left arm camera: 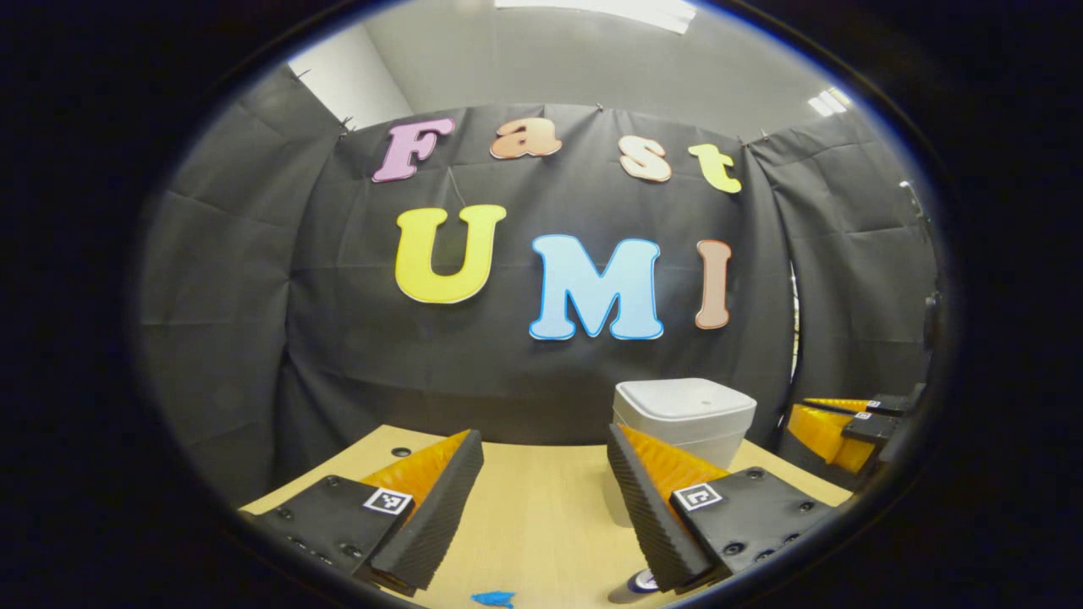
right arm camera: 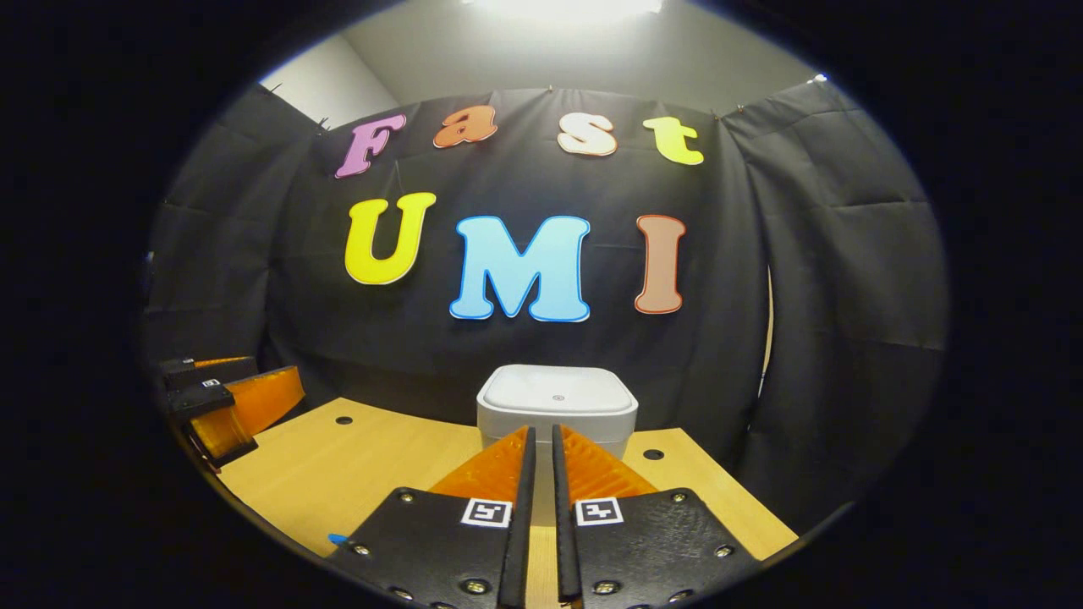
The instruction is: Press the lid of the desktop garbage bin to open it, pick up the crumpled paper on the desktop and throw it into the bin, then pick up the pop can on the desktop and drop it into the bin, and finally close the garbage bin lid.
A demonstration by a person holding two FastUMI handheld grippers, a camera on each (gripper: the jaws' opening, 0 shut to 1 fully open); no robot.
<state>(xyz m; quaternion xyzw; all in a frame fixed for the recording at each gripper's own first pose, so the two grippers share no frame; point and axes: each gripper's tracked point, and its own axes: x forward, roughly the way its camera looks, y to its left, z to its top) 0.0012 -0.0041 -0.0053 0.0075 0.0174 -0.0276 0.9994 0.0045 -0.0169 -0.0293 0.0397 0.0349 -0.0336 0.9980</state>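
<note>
A: Start on the left. How do your left jaws stand?

B: In the left gripper view your left gripper (left arm camera: 546, 474) has its jaws spread wide, with bare desk (left arm camera: 541, 516) between the fingers. They hold nothing and touch nothing. A small blue scrap (left arm camera: 493, 599) lies on the desk near the bottom edge, just ahead of the left finger, and a rounded thing pokes out under the right finger; too little of it shows for me to tell what it is.

A: And the bin?

B: The bin (left arm camera: 684, 413) stands upright at the back of the desk, close to the cloth wall, to the right of centre and partly behind your right finger. Its lid is down and flat, facing up. It is squarish with rounded corners, so no long axis stands out.

A: Farther right?

B: At the right edge of that view your right gripper (left arm camera: 846, 423) shows beside the bin, apart from it.

A: Now the right gripper view.

B: Your left gripper (right arm camera: 228, 406) sits at the far left, over the desk's (right arm camera: 338, 474) edge. In the middle, your right gripper (right arm camera: 540, 448) has its jaws nearly shut, a thin slit between the fingers, gripping nothing. They point straight at the bin (right arm camera: 557, 397), which stands dead ahead, lid closed, not touched.
</note>
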